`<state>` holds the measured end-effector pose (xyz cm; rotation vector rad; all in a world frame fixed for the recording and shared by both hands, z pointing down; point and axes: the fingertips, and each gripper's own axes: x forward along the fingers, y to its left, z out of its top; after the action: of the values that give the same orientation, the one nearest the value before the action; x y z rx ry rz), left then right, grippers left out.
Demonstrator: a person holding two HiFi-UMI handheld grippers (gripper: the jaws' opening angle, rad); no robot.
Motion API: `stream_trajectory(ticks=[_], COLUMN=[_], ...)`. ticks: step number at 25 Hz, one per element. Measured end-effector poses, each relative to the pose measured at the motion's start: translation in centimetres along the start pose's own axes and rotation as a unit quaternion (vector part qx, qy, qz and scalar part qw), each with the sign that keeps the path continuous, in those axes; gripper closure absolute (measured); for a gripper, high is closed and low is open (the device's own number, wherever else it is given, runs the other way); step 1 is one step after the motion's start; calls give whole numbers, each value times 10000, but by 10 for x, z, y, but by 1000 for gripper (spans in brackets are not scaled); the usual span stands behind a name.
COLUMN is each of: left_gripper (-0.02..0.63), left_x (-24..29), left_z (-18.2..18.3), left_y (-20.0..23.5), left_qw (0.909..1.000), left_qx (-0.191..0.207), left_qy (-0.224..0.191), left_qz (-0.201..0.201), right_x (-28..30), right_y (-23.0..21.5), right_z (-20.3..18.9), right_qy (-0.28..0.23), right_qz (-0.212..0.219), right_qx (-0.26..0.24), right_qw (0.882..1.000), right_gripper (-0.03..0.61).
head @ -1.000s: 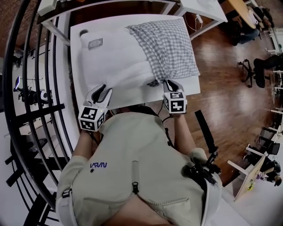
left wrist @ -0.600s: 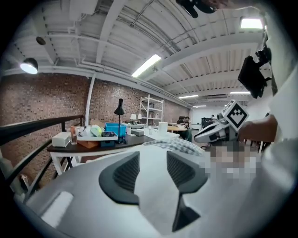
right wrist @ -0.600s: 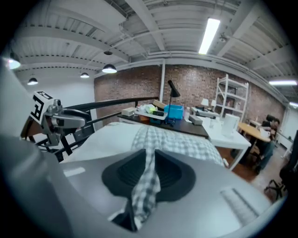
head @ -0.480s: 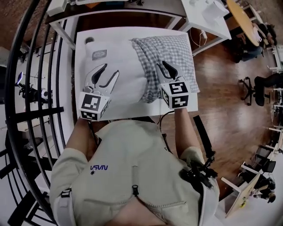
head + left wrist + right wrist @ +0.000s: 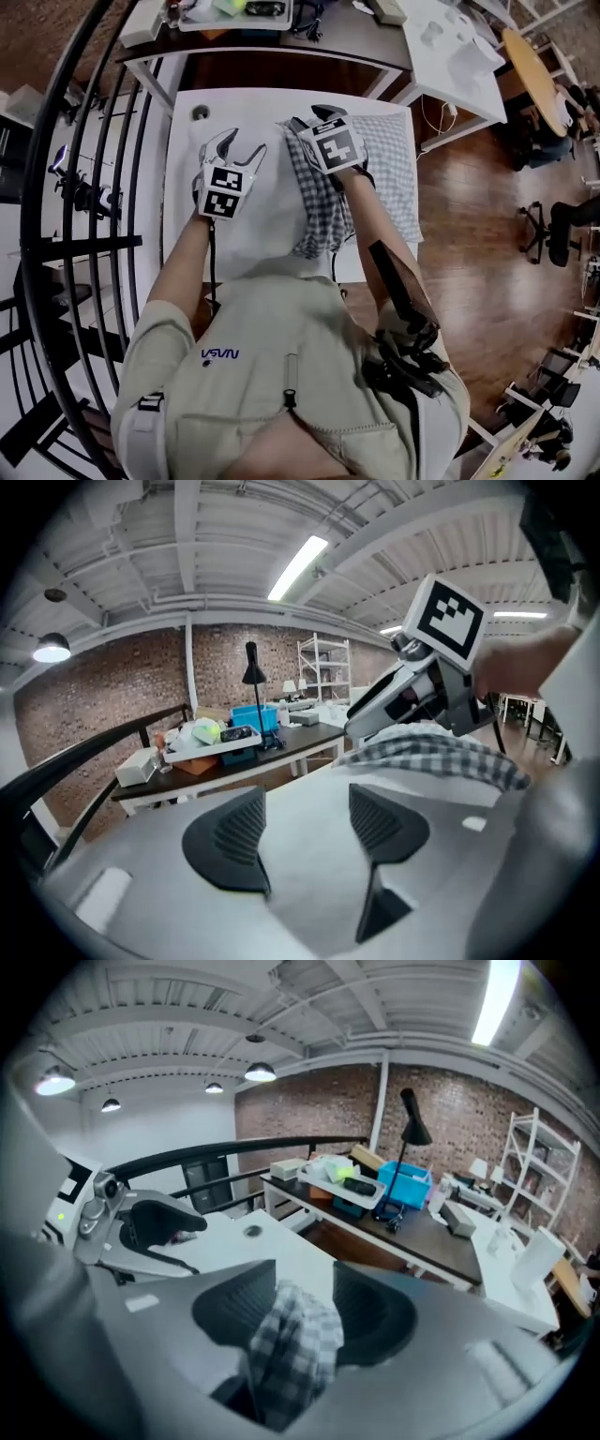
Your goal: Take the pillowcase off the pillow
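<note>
Head view is showing the left gripper (image 5: 242,142) opening empty over the bare pillow (image 5: 267,211) on the table (image 5: 179,192), the right gripper (image 5: 317,114) loosening around a bunched pillowcase (image 5: 323,202) fold, probably to regrip.

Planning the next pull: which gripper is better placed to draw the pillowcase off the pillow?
Right: the right gripper, jaws opening, has the pillowcase between them. The left gripper, also opening, stands over bare pillow.
</note>
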<state>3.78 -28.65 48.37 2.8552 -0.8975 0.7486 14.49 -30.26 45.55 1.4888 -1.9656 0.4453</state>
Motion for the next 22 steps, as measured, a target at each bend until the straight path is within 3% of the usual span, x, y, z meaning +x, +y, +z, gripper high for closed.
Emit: stream_trajectory(ticks=[2, 4, 6, 8, 10, 13, 15, 18, 22], left_gripper=[313, 339, 449, 557, 582, 587, 588, 589, 589], left_x=[15, 22, 23, 21, 11, -21, -49, -92, -141], left_z=[-16, -39, -59, -68, -65, -44, -18, 17, 33], left_y=[-4, -16, -34, -49, -56, -55, -51, -54, -55], left_qw=[9994, 9971, 9938, 9917, 9916, 9959, 9968, 9933, 9887], left_qx=[-29, 18, 173, 499, 768, 554, 439, 568, 547], left_qy=[323, 709, 984, 1039, 874, 381, -60, -685, -1123], left_qz=[-98, -289, -493, -573, -568, -612, -663, -738, -833], right_x=[24, 43, 50, 52, 48, 28, 9, -18, -46], right_y=[1, 6, 11, 16, 18, 11, 2, -16, -57], right_z=[-11, -29, -59, -63, -55, -43, -29, -16, -26], right_qy=[420, 927, 1495, 1448, 1139, 754, 499, 262, 153], right_qz=[95, 186, 174, 159, 59, -247, -492, -945, -1669], right_qx=[-76, -271, -305, -427, -565, -438, -329, -271, 70], right_qw=[9990, 9952, 9881, 9884, 9919, 9959, 9970, 9948, 9858], right_gripper=[395, 385, 387, 440, 502, 551, 557, 560, 561])
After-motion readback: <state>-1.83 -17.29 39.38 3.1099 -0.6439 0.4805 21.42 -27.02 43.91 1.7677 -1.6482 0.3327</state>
